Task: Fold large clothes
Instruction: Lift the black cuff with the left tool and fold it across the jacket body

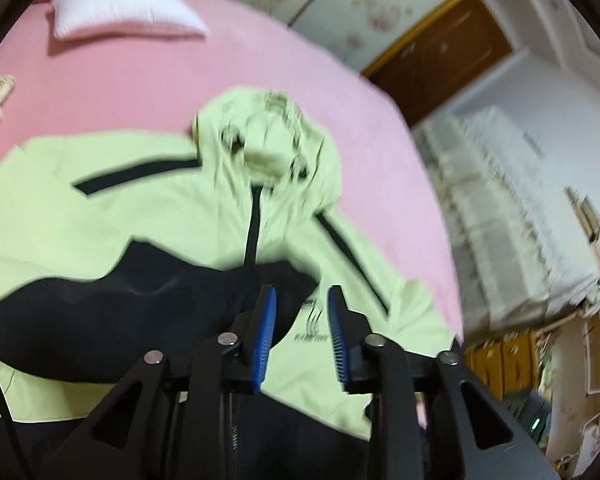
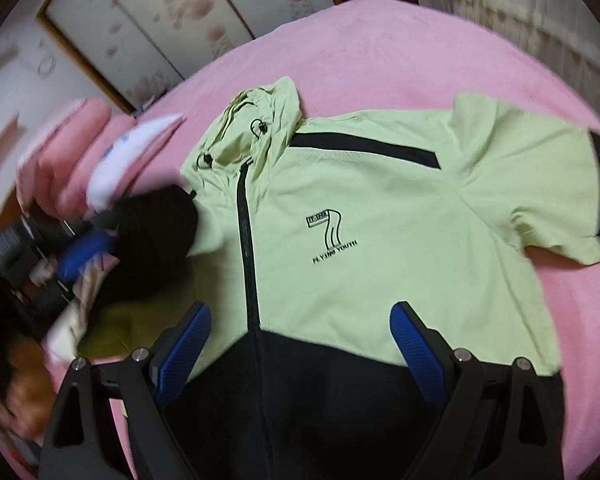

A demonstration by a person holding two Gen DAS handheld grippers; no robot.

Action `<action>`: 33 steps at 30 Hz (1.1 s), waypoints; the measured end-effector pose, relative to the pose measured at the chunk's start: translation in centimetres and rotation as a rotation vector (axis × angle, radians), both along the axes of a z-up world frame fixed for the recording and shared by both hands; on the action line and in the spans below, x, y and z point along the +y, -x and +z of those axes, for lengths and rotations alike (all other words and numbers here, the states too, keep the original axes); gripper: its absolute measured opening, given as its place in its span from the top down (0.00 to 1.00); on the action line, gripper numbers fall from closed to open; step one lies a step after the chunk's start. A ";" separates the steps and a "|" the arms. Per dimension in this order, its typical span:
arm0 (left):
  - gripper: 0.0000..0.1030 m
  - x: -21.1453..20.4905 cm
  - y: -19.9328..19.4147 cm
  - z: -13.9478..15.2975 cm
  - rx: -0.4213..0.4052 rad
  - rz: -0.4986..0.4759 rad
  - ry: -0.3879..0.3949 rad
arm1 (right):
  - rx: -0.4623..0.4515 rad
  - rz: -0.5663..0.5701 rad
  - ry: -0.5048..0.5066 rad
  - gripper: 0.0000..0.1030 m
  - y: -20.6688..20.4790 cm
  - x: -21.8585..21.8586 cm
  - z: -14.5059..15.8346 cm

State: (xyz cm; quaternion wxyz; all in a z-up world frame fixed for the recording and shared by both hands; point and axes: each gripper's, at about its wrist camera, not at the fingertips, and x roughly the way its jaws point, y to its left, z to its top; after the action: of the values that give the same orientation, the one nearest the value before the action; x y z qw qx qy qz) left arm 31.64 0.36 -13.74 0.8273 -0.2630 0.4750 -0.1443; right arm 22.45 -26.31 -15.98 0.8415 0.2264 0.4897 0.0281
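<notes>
Now my left hand-held gripper (image 1: 302,312) is partly open and empty, my right hand-held gripper (image 2: 300,332) wide above the hooded jacket (image 2: 380,220) on the bed (image 2: 380,40); its folded sleeve (image 1: 140,304) could slide back.

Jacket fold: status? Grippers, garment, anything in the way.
Left gripper open, holding nothing; right gripper open wide, empty. Jacket front-up on pink bed, one black sleeve folded across the chest. Nothing blocking.

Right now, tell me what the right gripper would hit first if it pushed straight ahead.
The right gripper, jaws open and empty, would probably meet the jacket near its zipper, though depth is unclear.
</notes>
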 end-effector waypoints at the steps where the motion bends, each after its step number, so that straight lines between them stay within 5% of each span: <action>1: 0.52 -0.3 -0.3 -0.4 0.030 -0.011 -0.030 | 0.013 0.006 -0.040 0.12 -0.6 -0.4 -0.6; 2: 0.33 -0.1 -0.3 -0.7 0.043 -0.018 -0.041 | 0.030 0.016 -0.080 0.12 -1.0 -0.6 -1.2; 5: 0.29 2.1 0.3 -1.4 0.058 -0.002 -0.065 | 0.097 0.052 -0.186 0.12 -2.2 -0.1 -3.5; 7: 0.29 4.9 1.6 -2.0 0.079 0.020 -0.104 | 0.157 0.066 -0.227 0.20 -2.7 0.6 -5.3; 12: 0.27 10.1 3.9 -4.4 0.191 0.124 -0.343 | 0.276 0.116 -0.269 0.34 -4.1 3.8 -8.6; 15: 0.23 13.0 5.9 -6.6 0.291 0.172 -0.452 | 0.323 0.176 -0.201 0.41 -5.0 6.5 -9.4; 16: 0.23 13.9 6.5 -7.4 0.325 0.188 -0.490 | 0.308 0.204 -0.153 0.57 -5.2 7.6 -9.1; 18: 0.23 15.8 8.1 -8.9 0.381 0.224 -0.558 | 0.295 0.251 -0.052 0.73 -5.5 9.1 -8.8; 20: 0.23 17.5 9.6 -10.1 0.419 0.266 -0.595 | 0.293 0.298 0.046 0.78 -6.1 10.5 -8.7; 21: 0.23 18.2 10.3 -10.6 0.429 0.277 -0.593 | 0.273 0.295 0.066 0.94 -6.2 10.8 -8.2; 27: 0.23 19.8 11.2 -13.4 0.450 0.283 -0.554 | 0.007 0.253 0.092 0.96 -8.6 10.2 -0.8; 33: 0.23 20.8 9.1 -14.2 0.382 0.314 -0.527 | -0.078 0.243 0.123 0.97 -10.7 8.2 4.3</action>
State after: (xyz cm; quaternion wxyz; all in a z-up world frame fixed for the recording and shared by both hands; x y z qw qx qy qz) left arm 22.58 21.17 -27.90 0.7749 -0.1326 0.5958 0.1640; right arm 33.16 -18.09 -11.68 0.8625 0.1121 0.4813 0.1087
